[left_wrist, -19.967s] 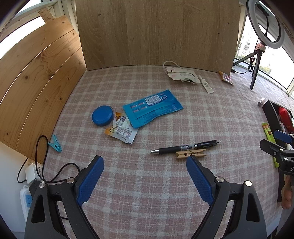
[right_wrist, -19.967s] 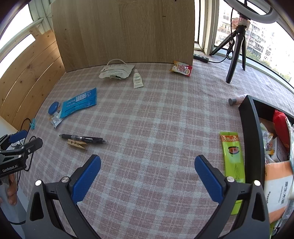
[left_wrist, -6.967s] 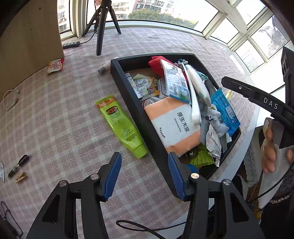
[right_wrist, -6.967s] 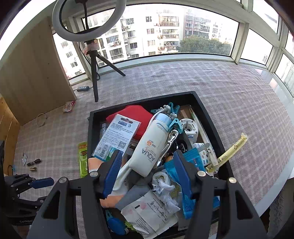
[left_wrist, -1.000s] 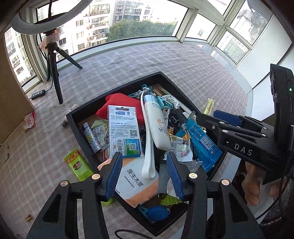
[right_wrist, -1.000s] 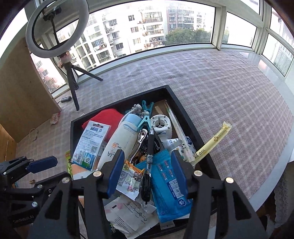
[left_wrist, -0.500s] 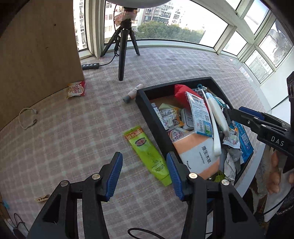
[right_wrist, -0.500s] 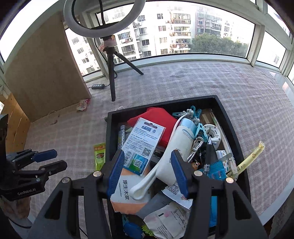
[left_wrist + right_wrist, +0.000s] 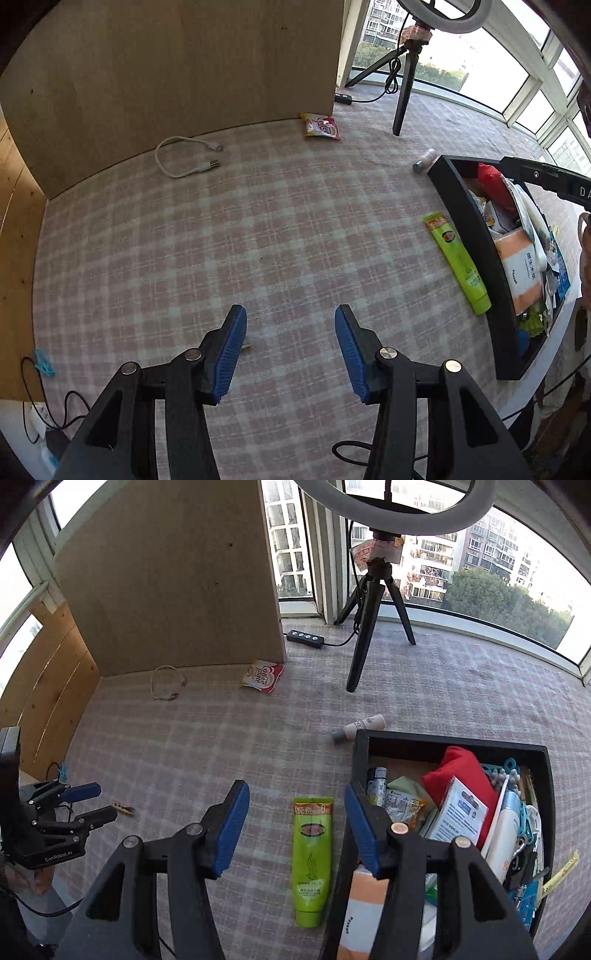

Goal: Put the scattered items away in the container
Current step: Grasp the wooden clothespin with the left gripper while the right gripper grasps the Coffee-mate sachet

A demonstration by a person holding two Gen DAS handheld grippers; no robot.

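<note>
The black container point(image 9: 436, 738) point(image 9: 469, 221) is full of items at the right of the checked cloth. A green tube point(image 9: 312, 853) point(image 9: 458, 262) lies just left of it. A wooden clothespin point(image 9: 122, 807) lies by my left gripper point(image 9: 86, 806); in the left wrist view it peeks out beside the left finger point(image 9: 246, 346). My left gripper point(image 9: 290, 347) is open and empty. My right gripper point(image 9: 295, 827) is open and empty, above the green tube and the container's left wall.
A white cable point(image 9: 184, 158), a red-and-white sachet point(image 9: 320, 126) and a small pink tube point(image 9: 360, 728) lie on the cloth. A ring-light tripod point(image 9: 373, 627) and wooden boards point(image 9: 177, 74) stand at the back. A blue clip point(image 9: 43, 362) sits at the left edge.
Both grippers have swung left, away from over the container, toward the open cloth. The left one now faces the wooden board, low over the cloth near the clothespin.
</note>
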